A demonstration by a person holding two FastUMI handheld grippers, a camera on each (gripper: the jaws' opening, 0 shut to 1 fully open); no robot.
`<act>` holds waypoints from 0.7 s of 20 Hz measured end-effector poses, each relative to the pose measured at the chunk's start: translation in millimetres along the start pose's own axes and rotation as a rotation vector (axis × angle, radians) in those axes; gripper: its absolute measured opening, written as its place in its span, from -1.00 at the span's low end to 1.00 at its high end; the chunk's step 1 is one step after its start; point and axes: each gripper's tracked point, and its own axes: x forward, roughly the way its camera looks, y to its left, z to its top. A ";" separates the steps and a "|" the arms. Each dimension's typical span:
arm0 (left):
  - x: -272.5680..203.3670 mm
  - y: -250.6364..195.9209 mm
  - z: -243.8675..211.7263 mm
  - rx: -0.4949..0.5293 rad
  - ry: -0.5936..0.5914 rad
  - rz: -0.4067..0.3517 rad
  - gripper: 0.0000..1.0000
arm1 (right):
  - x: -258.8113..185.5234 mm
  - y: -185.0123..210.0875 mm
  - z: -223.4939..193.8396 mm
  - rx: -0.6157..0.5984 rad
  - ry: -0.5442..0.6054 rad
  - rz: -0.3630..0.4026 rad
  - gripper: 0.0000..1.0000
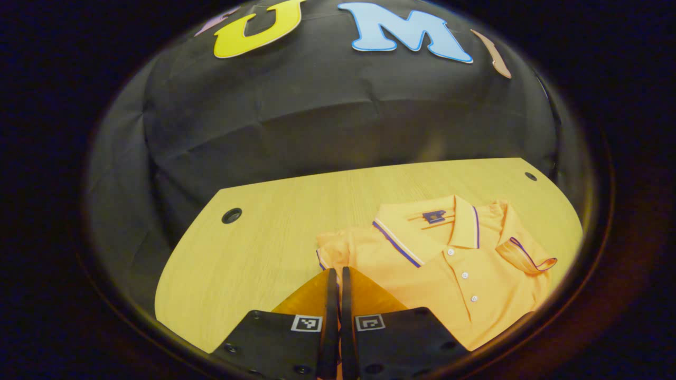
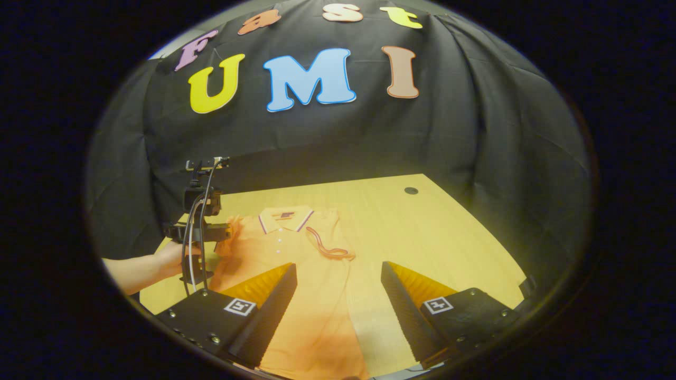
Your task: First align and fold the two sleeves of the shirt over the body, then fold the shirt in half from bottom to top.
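A pale wood-grain counter (image 1: 264,248) runs up to the booth's black cloth wall (image 1: 327,121), which hangs creased behind it. 2 round dark holes are set in the counter's top, 1 near each far corner (image 1: 231,215) (image 1: 531,176).

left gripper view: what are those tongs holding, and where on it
The left tongs are shut at the orange polo shirt's sleeve edge; a real pinch cannot be told. The right tongs hold nothing.

Cloth-walled booth (image 2: 475,132), wooden table (image 2: 401,221)
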 end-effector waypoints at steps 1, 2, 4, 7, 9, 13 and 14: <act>-1.3 -4.2 0.9 0.001 0.000 -0.009 -0.82 | -2.3 -1.5 -0.4 0.004 0.001 0.000 0.99; -2.9 -7.7 -0.4 0.003 -0.002 -0.018 -0.68 | -4.4 -2.8 -1.1 0.005 0.000 -0.001 0.99; -9.7 -15.4 0.7 0.003 -0.004 -0.047 -0.33 | -8.2 -7.5 -3.6 0.001 -0.001 -0.003 0.98; -22.3 -22.1 3.3 -0.003 -0.018 -0.069 -0.09 | -13.2 -12.2 -7.7 0.001 -0.002 0.006 0.99; -35.8 -22.8 2.7 -0.022 -0.027 -0.080 0.35 | -14.5 -11.9 -12.0 -0.002 -0.001 0.020 0.96; -83.2 -18.6 -9.9 -0.077 -0.051 -0.099 0.83 | -22.2 -13.7 -30.5 -0.018 0.020 0.043 0.99; -98.2 -16.2 -17.6 -0.085 -0.059 -0.099 0.83 | -25.1 -13.6 -38.0 -0.021 0.027 0.048 0.99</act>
